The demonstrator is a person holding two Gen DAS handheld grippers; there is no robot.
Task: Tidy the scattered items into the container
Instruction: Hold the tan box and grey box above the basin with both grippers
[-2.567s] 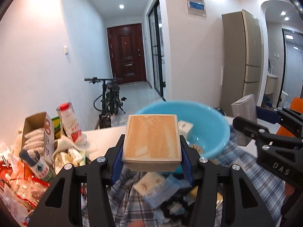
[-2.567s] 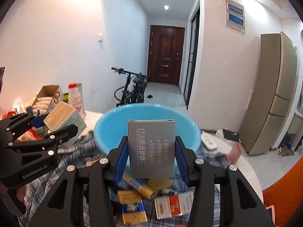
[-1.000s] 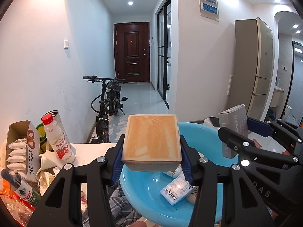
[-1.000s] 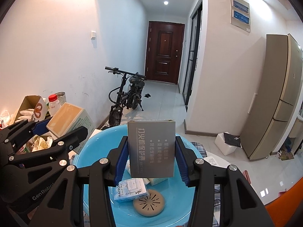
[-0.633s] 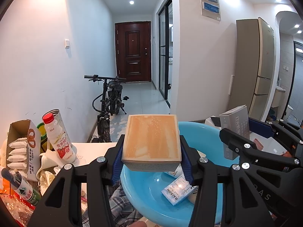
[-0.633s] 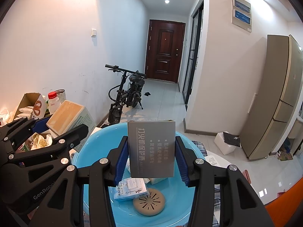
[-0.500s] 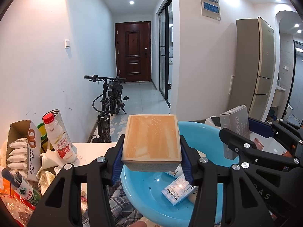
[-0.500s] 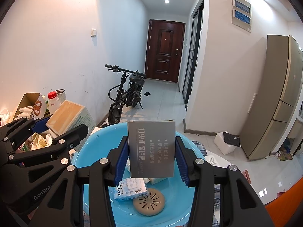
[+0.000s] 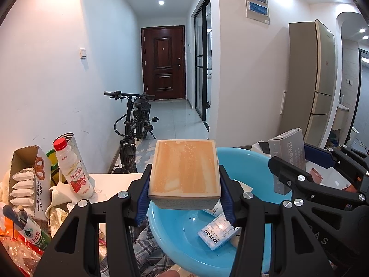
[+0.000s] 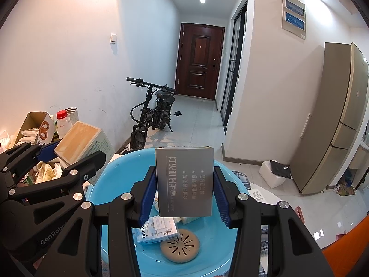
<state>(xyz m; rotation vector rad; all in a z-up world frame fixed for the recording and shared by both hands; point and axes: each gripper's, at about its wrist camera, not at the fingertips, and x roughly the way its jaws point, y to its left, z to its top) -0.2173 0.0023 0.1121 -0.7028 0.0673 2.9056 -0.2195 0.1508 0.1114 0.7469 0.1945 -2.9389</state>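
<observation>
- Blue plastic basin (image 10: 110, 180) now sits under both our loads; moments ago we hovered over checked cloth.
- Left gripper (image 9: 184, 198) clamps the tan-topped box (image 9: 184, 168); right gripper (image 10: 184, 191) clamps the grey printed carton (image 10: 184, 180): ready for release.

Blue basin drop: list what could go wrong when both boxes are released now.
1. The tan box in the left gripper sits over the near rim of the blue basin; released here, it may clip the edge and tumble onto the plaid cloth.
2. The grey box, held upright in the right gripper, could land on the RAISON packet and round disc.
</observation>
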